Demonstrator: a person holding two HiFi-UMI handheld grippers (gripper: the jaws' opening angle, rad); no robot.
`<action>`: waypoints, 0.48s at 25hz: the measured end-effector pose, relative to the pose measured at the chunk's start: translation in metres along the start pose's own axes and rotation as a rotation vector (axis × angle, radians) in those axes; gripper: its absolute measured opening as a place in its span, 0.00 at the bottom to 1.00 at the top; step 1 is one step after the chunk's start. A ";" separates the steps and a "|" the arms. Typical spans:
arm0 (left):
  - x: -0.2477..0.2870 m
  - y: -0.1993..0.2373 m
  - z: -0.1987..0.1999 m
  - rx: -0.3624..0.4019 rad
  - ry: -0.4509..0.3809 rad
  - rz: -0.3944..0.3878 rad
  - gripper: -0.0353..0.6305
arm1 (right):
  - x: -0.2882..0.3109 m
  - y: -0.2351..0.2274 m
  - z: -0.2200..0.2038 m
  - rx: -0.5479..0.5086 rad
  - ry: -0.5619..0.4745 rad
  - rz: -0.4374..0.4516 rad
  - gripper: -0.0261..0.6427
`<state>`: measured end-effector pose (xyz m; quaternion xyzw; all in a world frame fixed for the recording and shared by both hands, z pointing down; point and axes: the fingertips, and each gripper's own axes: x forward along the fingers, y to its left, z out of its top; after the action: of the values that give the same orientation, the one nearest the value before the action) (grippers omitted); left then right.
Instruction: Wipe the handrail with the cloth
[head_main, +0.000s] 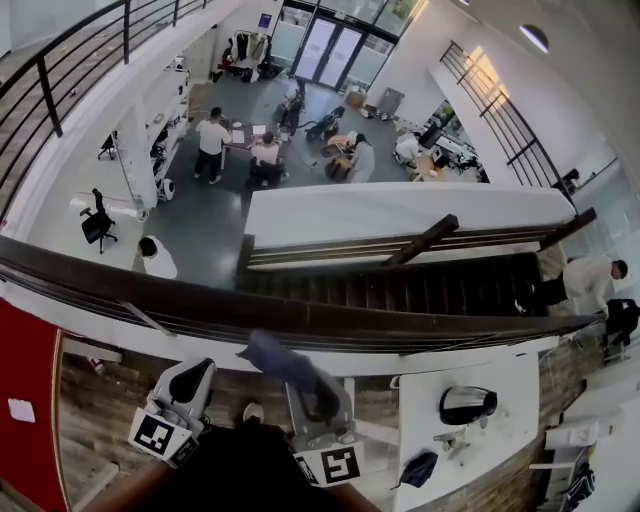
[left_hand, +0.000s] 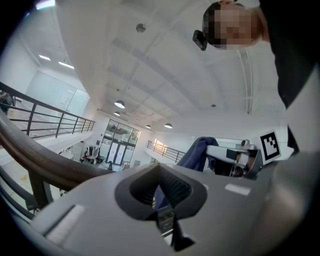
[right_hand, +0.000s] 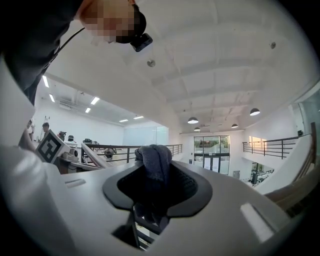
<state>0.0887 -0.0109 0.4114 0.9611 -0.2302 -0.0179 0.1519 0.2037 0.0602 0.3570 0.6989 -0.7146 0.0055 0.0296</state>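
Observation:
The dark wooden handrail (head_main: 300, 318) runs across the head view from left to right, just beyond both grippers. My right gripper (head_main: 318, 395) is shut on a dark blue cloth (head_main: 275, 358), whose free end sticks up toward the rail without clearly touching it. In the right gripper view the cloth (right_hand: 155, 157) bunches up between the jaws. My left gripper (head_main: 198, 372) is to the left of it, below the rail, shut and empty. In the left gripper view the handrail (left_hand: 45, 160) passes at the left, with the cloth (left_hand: 197, 152) at the right.
Beyond the rail is a drop to a lower hall with desks and several people (head_main: 212, 140). A staircase (head_main: 420, 285) descends on the right with a person (head_main: 590, 280) on it. A white counter with a dark kettle (head_main: 467, 404) lies lower right, and a red panel (head_main: 25, 400) lower left.

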 end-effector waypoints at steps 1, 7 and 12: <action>-0.001 0.001 -0.002 0.004 0.004 0.011 0.05 | 0.000 -0.001 -0.001 0.000 0.002 0.004 0.22; -0.008 0.004 -0.006 -0.019 0.000 0.056 0.05 | 0.002 0.004 0.002 -0.016 0.000 0.043 0.22; -0.011 0.010 -0.009 -0.041 -0.001 0.079 0.05 | 0.012 0.012 0.006 -0.011 -0.024 0.065 0.22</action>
<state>0.0756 -0.0116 0.4229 0.9479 -0.2677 -0.0171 0.1719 0.1914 0.0483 0.3519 0.6753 -0.7371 -0.0059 0.0244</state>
